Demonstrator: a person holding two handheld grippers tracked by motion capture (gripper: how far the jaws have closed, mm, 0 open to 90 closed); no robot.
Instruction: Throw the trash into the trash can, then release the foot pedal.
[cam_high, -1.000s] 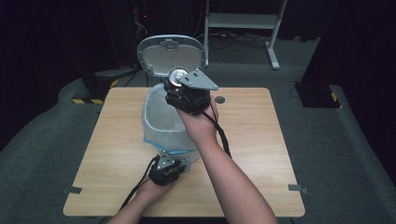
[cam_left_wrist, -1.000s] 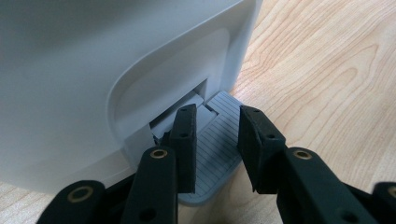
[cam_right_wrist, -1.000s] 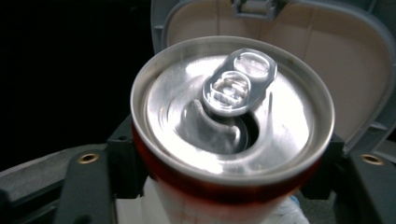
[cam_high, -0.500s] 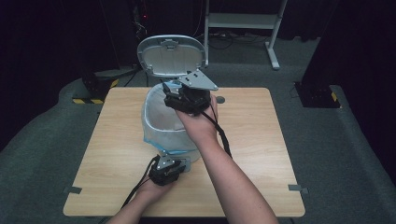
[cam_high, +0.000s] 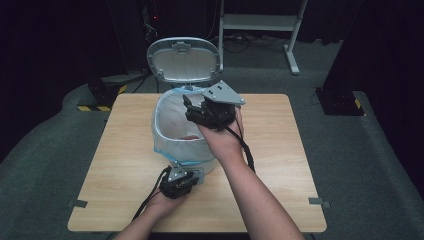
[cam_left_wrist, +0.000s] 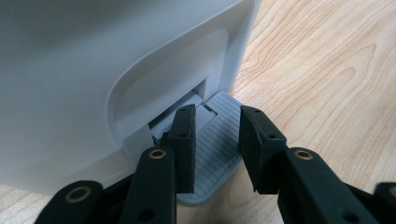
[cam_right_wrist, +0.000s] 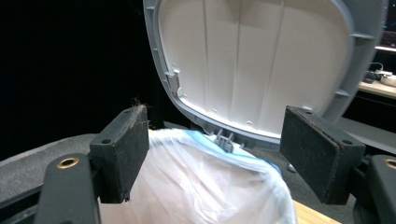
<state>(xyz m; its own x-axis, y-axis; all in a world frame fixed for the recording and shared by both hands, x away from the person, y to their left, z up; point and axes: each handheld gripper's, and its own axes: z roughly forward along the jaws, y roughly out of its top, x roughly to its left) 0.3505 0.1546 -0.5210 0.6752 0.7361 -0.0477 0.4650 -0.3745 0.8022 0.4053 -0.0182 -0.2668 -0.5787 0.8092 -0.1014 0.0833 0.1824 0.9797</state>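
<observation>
1. White pedal bin (cam_high: 170, 140), lined with a clear bag (cam_high: 177, 122), stands at the frame's centre, its lid (cam_high: 184, 60) raised. The right gripper (cam_high: 192, 107) hovers over the rim.
2. Left gripper view: the left gripper (cam_left_wrist: 217, 144), jaws slightly apart, presses the grey pedal (cam_left_wrist: 217, 154) at lower centre, probably holding the lid up.
3. Right gripper view: jaws wide apart, empty, facing the lid. Next likely means gripping the bag's rim.

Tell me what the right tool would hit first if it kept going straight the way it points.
Probably the inside of the raised bin lid: the open right tool points at it over the bag-lined rim. How far off the lid stands is unclear.
</observation>
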